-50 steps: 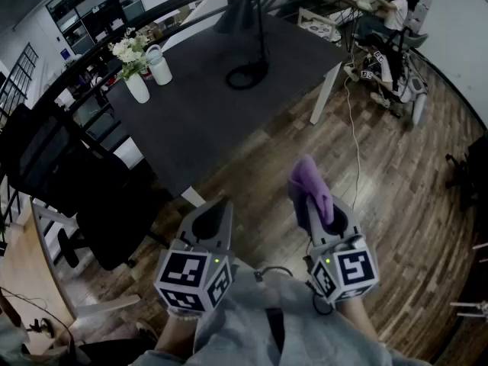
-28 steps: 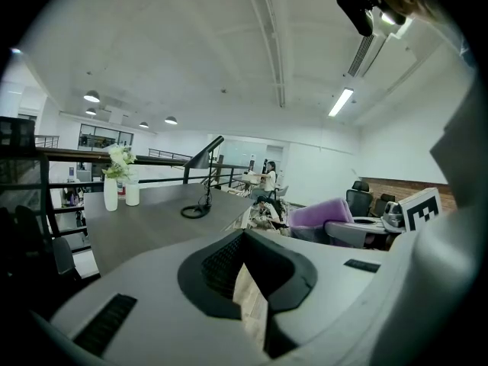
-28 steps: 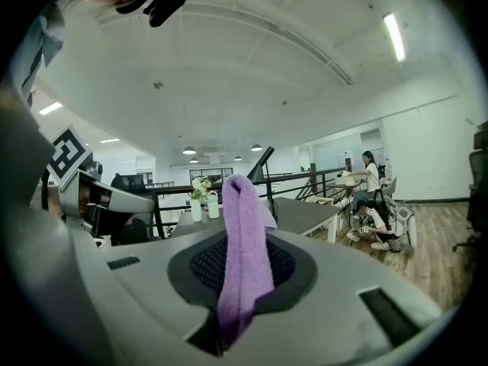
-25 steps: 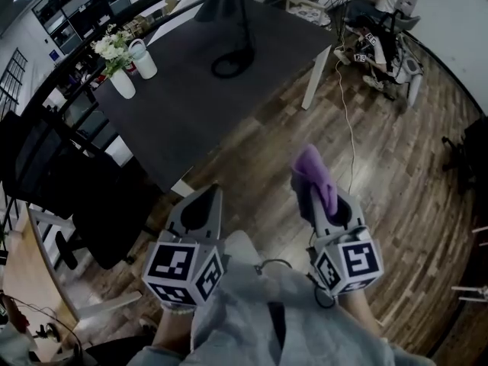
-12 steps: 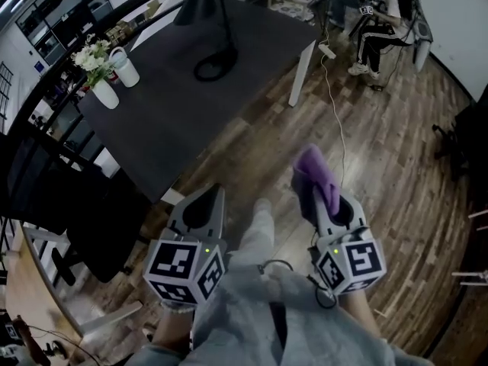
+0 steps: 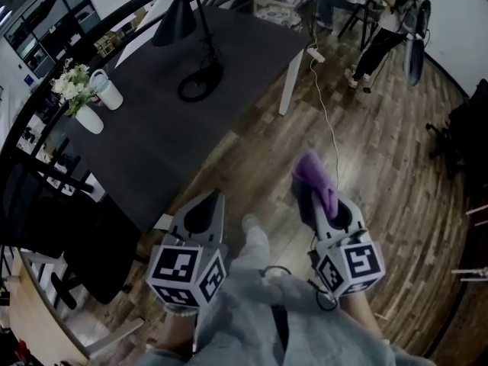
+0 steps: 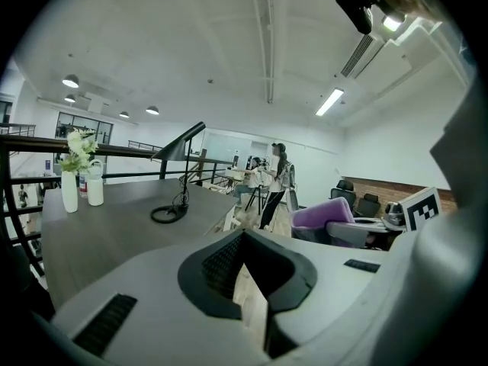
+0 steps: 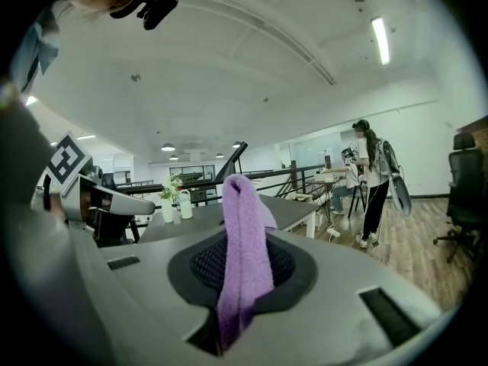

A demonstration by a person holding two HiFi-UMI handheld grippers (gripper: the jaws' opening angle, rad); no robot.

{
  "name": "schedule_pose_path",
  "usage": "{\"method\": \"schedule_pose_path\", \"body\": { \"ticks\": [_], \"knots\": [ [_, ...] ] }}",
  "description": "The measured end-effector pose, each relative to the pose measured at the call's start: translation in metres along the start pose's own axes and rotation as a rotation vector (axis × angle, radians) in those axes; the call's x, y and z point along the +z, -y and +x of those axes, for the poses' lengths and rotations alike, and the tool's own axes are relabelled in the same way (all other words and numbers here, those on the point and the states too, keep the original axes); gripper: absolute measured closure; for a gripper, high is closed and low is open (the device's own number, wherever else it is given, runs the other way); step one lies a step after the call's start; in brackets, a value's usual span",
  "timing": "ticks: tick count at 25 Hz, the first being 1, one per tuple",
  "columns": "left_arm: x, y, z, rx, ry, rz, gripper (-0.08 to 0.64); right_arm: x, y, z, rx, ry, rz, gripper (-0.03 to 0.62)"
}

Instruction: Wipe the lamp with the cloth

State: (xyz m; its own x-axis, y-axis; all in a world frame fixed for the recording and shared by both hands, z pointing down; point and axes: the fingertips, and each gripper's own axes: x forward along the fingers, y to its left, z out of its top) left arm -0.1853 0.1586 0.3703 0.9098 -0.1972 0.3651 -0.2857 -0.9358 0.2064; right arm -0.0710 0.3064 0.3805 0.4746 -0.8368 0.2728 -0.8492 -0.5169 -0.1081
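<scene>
Purple cloth point(image 6: 314, 178), one; lamp point(image 6: 174, 25), one.

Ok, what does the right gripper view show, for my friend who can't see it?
The right tool is shut on a purple cloth that sticks up between its jaws. Behind it are a dark table with a vase of white flowers and a black lamp, and a person stands at the right.
</scene>
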Motion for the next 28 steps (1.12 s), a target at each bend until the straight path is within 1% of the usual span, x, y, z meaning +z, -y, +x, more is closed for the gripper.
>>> {"method": "schedule_pose_path", "body": {
  "ticks": [6,15,28],
  "knots": [
    [0.022,-0.013,0.042,-0.002,-0.007,0.002,0.546,0.009,0.019,0.041,0.003,-0.021,-0.001,0.535],
    [0.054,-0.036,0.097,0.0,-0.013,-0.001,0.546,0.036,0.045,0.099,-0.004,-0.024,0.004,0.535],
    [0.084,-0.075,0.156,0.042,-0.001,-0.028,0.546,0.059,0.059,0.179,0.058,-0.043,-0.03,0.535]
  ]
}}
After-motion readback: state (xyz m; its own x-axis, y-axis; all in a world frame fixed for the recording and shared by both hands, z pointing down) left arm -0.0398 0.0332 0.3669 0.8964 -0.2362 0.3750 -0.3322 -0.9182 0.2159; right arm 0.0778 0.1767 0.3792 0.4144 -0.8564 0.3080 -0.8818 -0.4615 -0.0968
